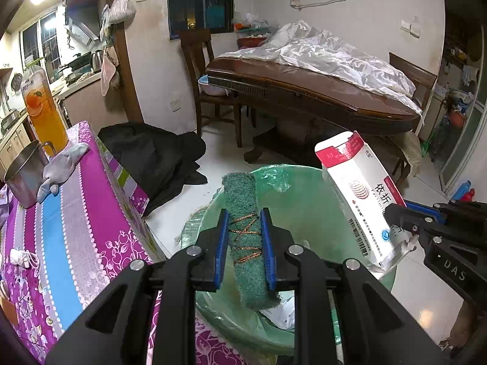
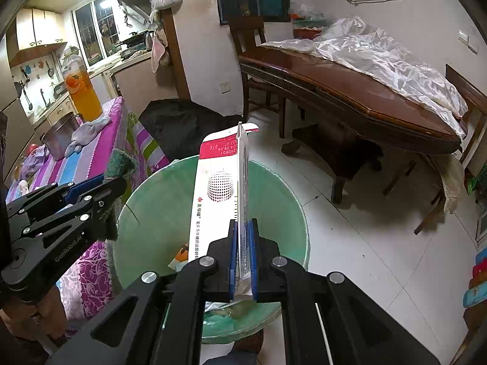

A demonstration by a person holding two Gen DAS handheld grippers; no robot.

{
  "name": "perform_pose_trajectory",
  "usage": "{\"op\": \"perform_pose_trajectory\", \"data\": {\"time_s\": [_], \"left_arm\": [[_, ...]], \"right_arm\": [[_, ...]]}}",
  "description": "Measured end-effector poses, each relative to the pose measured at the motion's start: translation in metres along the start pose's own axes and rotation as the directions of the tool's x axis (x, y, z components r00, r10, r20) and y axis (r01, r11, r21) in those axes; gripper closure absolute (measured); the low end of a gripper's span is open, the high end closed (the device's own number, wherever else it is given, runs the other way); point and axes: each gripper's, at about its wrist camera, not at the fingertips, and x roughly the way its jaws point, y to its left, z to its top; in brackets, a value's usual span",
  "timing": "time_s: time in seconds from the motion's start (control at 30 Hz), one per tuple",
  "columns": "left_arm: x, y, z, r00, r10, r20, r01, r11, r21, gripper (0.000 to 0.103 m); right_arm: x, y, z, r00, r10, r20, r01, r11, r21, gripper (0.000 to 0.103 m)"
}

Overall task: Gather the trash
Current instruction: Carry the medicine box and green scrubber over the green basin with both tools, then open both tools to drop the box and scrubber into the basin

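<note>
My left gripper (image 1: 243,222) is shut on a rolled green scouring pad (image 1: 243,213) tied with brown string, held over the green-lined trash bin (image 1: 304,203). My right gripper (image 2: 243,231) is shut on a flattened white and red medicine box (image 2: 217,188), held upright over the same bin (image 2: 146,213). The box (image 1: 359,194) and right gripper (image 1: 398,216) show at the right of the left wrist view. The left gripper (image 2: 100,182) with the pad (image 2: 120,161) shows at the left of the right wrist view. Paper scraps lie in the bin.
A table with a purple striped cloth (image 1: 76,213) stands left of the bin, with a steel mug (image 1: 22,176), a grey glove (image 1: 61,167) and an orange drink bottle (image 1: 45,112). A black bag (image 1: 158,155) lies on the floor. A wooden dining table (image 1: 319,91) stands behind.
</note>
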Motion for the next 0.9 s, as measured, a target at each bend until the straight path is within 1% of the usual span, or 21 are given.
{"op": "perform_pose_trajectory", "data": {"time_s": [0.33,0.4,0.43,0.47,0.5,0.53,0.67,0.73,0.83,0.87,0.9], "left_arm": [[0.006,0.002,0.000,1.000,0.006,-0.008,-0.006,1.000,-0.005,0.082],[0.008,0.002,0.001,1.000,0.003,-0.009,-0.003,1.000,-0.007,0.079],[0.009,0.003,0.001,1.000,0.000,-0.011,0.000,1.000,-0.007,0.071],[0.009,0.002,0.000,1.000,-0.001,-0.012,0.001,1.000,-0.008,0.059],[0.010,0.003,0.000,1.000,0.006,-0.009,-0.006,1.000,-0.010,0.053],[0.011,0.004,0.000,1.000,0.012,-0.006,-0.012,1.000,-0.012,0.045],[0.015,0.007,-0.002,1.000,0.013,-0.018,-0.013,1.000,-0.029,0.039],[0.016,0.009,-0.002,1.000,0.016,-0.021,-0.016,0.999,-0.031,0.038],[0.014,0.007,-0.003,1.000,0.020,-0.020,-0.020,1.000,-0.024,0.033],[0.013,0.007,-0.003,1.000,0.021,-0.017,-0.021,1.000,-0.022,0.030],[0.011,0.008,-0.004,1.000,0.023,-0.012,-0.023,1.000,-0.021,0.029]], "right_arm": [[0.004,-0.001,0.001,1.000,0.002,0.000,-0.002,1.000,0.002,0.095],[0.005,-0.003,0.001,1.000,0.001,0.004,-0.001,1.000,0.010,0.095],[0.005,-0.005,0.001,1.000,0.004,0.005,-0.004,1.000,0.014,0.094],[0.005,-0.007,0.001,1.000,0.005,0.007,-0.006,1.000,0.019,0.089],[0.005,-0.008,0.000,1.000,0.008,0.009,-0.008,1.000,0.023,0.080],[0.005,-0.009,0.000,1.000,0.009,0.014,-0.010,1.000,0.028,0.077],[0.004,-0.013,-0.003,1.000,0.014,0.020,-0.014,0.999,0.040,0.074],[0.003,-0.013,-0.005,1.000,0.013,0.023,-0.014,0.999,0.044,0.072],[0.000,-0.013,-0.007,0.999,0.020,0.033,-0.021,0.998,0.052,0.064],[-0.002,-0.013,-0.007,0.999,0.024,0.039,-0.026,0.998,0.055,0.059],[-0.004,-0.013,-0.008,0.999,0.028,0.046,-0.031,0.998,0.059,0.050]]}}
